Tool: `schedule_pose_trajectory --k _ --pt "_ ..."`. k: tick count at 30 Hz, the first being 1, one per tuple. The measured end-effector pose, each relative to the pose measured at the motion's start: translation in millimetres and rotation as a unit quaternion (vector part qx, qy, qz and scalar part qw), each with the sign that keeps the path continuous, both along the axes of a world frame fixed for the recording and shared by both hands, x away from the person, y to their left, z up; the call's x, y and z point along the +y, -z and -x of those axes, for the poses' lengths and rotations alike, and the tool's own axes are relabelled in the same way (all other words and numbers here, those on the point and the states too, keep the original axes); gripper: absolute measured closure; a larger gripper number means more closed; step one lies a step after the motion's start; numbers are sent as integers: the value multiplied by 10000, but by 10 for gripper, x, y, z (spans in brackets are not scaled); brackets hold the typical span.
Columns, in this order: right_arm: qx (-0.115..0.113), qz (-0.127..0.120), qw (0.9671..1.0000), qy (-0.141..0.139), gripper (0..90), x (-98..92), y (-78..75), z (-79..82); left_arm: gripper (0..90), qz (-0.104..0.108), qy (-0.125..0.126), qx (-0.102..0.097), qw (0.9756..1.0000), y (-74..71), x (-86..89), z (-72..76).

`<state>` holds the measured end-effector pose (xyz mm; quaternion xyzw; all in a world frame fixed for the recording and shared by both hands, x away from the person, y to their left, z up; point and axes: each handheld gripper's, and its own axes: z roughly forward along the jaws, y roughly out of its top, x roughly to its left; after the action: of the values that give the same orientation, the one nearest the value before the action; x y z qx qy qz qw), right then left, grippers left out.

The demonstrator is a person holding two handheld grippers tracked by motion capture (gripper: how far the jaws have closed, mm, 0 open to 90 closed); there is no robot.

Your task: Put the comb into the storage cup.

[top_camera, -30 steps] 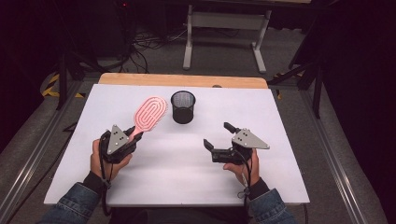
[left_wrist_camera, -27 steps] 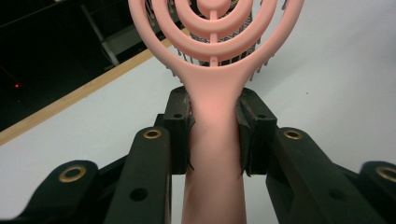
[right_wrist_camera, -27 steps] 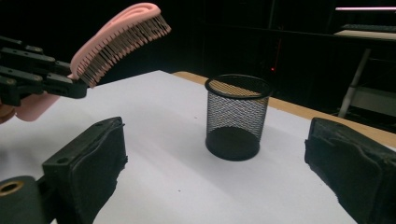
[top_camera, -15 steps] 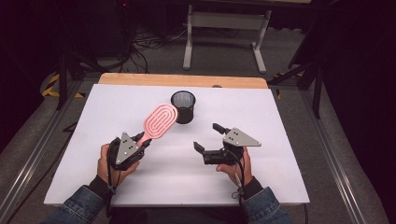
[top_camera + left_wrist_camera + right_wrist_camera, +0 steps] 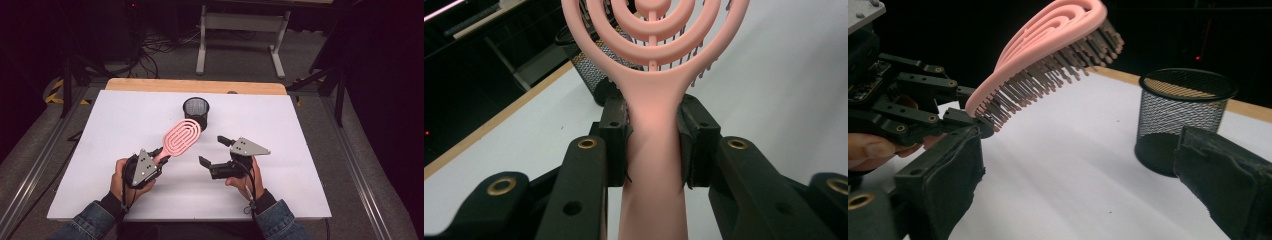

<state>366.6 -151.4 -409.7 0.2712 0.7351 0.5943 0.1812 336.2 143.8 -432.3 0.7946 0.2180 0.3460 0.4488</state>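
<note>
A pink hairbrush (image 5: 182, 136) with looped ribs hangs tilted above the white table, its head pointing at a black mesh cup (image 5: 196, 111). My left gripper (image 5: 162, 156) is shut on the brush handle (image 5: 654, 150), with a pad (image 5: 616, 140) pressed on each side. The bristles face down in the right gripper view, where the brush (image 5: 1048, 55) rises from the left gripper (image 5: 913, 115). My right gripper (image 5: 211, 150) stands open just right of the brush, its jaws wide apart and holding nothing (image 5: 1083, 190). The mesh cup (image 5: 1183, 115) stands upright beyond it.
The white table top (image 5: 300, 130) has a wooden strip (image 5: 195, 86) along its far edge. Behind the table a grey metal stand (image 5: 240, 30) and cables sit on the dark floor. The mesh cup (image 5: 594, 75) is close ahead of the brush head.
The left hand carried the brush to the right and a little nearer the person. The right gripper shifted left toward the brush, still open.
</note>
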Motion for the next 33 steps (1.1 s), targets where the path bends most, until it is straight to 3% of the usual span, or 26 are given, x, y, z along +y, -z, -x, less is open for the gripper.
schedule_pose_trajectory --k 4,6,10,12,19,28,33 --pt "94 57 9999 2 81 40 17 -17 696 -62 49 -40 10000 11 -37 29" --pt "270 50 9996 -44 84 72 39 -44 696 -105 98 -87 9999 19 -70 55" --pt "323 -27 9994 -126 76 86 34 -48 695 -131 131 -117 9998 27 -95 74" --pt "455 -210 9983 -285 63 104 24 -59 696 -162 144 -151 9997 37 -117 93" --pt "629 -296 9965 -454 52 169 39 -77 696 -293 202 -322 9989 62 -175 147" --pt "718 -436 9949 -558 60 208 30 -83 695 -530 313 -447 9971 106 -256 197" --pt "728 -531 9937 -667 151 241 22 -72 695 -602 337 -457 9966 138 -289 200"
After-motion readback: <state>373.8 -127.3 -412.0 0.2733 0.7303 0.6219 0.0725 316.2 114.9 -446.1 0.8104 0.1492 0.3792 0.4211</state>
